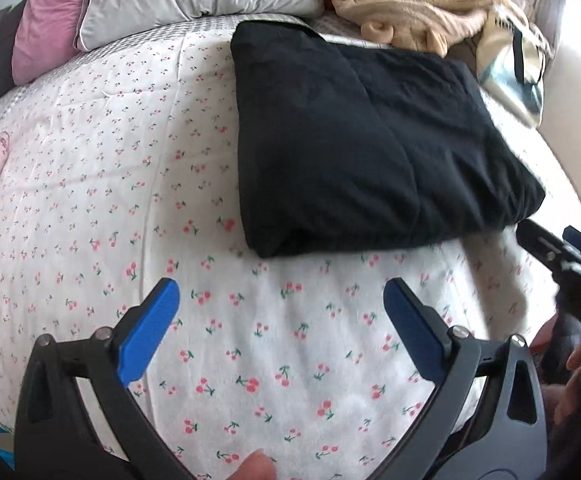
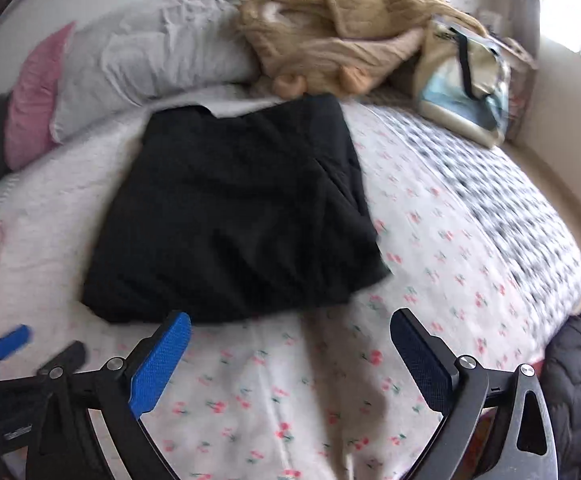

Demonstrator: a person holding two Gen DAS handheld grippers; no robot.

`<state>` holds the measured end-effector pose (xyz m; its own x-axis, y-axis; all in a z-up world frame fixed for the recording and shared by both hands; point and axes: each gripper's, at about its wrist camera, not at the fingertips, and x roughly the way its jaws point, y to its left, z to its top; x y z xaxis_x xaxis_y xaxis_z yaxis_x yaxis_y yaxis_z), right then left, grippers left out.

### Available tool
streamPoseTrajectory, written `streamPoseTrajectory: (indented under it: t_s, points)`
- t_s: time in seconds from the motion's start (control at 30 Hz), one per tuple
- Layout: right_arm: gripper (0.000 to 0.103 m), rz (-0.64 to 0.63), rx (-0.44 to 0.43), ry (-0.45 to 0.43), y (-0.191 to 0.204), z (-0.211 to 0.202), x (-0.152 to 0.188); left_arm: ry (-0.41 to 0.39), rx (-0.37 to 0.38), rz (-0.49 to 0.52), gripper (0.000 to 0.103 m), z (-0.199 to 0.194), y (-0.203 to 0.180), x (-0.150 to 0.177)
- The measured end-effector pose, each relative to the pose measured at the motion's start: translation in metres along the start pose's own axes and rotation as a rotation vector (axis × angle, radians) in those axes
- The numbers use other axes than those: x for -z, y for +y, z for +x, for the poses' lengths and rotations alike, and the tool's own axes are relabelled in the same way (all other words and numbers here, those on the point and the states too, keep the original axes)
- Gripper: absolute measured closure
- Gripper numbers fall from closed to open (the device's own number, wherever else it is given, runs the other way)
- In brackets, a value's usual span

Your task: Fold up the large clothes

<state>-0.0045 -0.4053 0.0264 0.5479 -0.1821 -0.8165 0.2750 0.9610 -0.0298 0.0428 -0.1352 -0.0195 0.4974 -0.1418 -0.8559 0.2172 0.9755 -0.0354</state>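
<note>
Both the left gripper and right gripper hang released, empty, near the folded black garment on the bedspread.

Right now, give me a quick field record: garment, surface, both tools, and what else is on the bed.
garment: black garment, folded into a compact rectangle, lying flat
surface: cherry-print bedspread
left tool: open, nothing between its pads, short of the garment
right tool: open, empty, just short of the garment's near edge
head of bed: grey pillow, pink pillow, tan knitwear pile
far right: bag
</note>
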Motion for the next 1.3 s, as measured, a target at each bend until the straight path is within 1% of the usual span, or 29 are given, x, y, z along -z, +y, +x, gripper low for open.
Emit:
streamPoseTrajectory:
  t_s: [0.03, 0.07, 0.13, 0.2, 0.27, 0.4, 0.67, 1.3]
  points:
    - [0.002, -0.019, 0.003, 0.039, 0.001, 0.009, 0.003, -0.004, -0.004, 0.01, 0.001, 0.002, -0.002, 0.001]
    - [0.002, -0.026, -0.016, 0.054, 0.002, 0.013, 0.003, -0.01, -0.011, 0.012, 0.001, 0.002, -0.003, 0.002]
    - [0.002, -0.018, -0.018, 0.069, 0.0, 0.017, 0.001, -0.027, -0.032, 0.015, 0.001, 0.003, -0.005, 0.002]
    - [0.002, -0.015, 0.008, 0.066, -0.005, 0.02, -0.001, -0.027, -0.032, 0.018, 0.001, 0.004, -0.007, 0.002]
    - [0.002, -0.002, 0.019, 0.061, -0.012, 0.021, -0.002, -0.012, -0.016, 0.015, 0.001, 0.006, -0.008, 0.003]
    - [0.002, 0.021, 0.001, 0.059, -0.019, 0.022, -0.002, -0.01, -0.01, 0.011, 0.001, 0.008, -0.01, 0.003]
    - [0.002, -0.009, -0.007, 0.069, -0.012, 0.019, 0.001, -0.003, -0.001, 0.011, 0.001, 0.009, -0.012, 0.005]
    - [0.002, -0.011, -0.028, 0.082, -0.01, 0.021, 0.004, 0.008, 0.014, 0.002, 0.001, 0.009, -0.01, 0.005]
